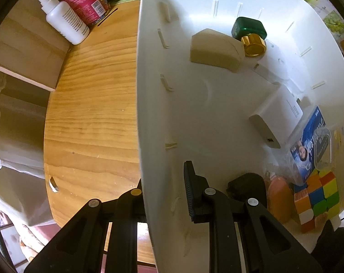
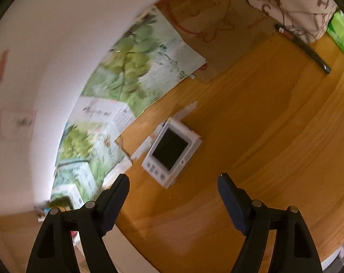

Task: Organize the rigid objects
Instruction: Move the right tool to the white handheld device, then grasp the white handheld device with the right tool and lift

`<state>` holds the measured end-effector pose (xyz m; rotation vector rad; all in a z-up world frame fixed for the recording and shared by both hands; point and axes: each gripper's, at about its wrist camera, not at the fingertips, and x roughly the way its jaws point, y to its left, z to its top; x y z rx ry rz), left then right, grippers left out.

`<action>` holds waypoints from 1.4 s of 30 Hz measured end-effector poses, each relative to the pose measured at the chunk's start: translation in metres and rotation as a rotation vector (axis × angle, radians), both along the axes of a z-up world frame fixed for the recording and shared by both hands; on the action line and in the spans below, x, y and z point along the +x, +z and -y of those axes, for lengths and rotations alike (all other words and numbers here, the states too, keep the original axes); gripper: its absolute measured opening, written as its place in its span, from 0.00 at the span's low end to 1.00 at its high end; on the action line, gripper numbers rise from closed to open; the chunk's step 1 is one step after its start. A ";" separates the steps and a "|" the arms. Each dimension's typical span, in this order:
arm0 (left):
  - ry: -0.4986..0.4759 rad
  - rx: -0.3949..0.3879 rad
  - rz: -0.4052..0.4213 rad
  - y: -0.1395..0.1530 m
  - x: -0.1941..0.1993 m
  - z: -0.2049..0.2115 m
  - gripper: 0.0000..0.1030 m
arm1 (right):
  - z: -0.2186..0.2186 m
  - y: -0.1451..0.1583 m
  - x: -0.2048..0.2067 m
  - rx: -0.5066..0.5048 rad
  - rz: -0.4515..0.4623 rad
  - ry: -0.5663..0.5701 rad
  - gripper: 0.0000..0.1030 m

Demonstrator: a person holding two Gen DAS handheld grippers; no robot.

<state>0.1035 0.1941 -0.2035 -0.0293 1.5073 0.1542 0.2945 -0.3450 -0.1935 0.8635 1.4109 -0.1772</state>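
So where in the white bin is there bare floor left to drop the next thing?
Bare floor in the white bin lies between its gripped wall and the beige block. Crowded: the corner with the cube, orange item and blue box.

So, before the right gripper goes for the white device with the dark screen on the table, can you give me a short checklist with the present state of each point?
1. Right gripper jaws stand open, nothing between them: ok.
2. White device lies flat on the wooden table, screen up, ahead of the jaws: ok.
3. Room around the device for both jaws: cannot tell; a printed sheet and white scraps lie close on one side.
4. Left gripper is clamped on the wall of the white bin: ok.
5. Free space in the bin beside the beige block and the green bottle: ok.
6. Picture sharpness in the right wrist view: not ok, partly blurred.
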 end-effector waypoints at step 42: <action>0.085 0.008 -0.025 -0.011 0.004 -0.011 0.20 | -0.085 -0.057 0.093 -0.245 -0.309 0.132 0.67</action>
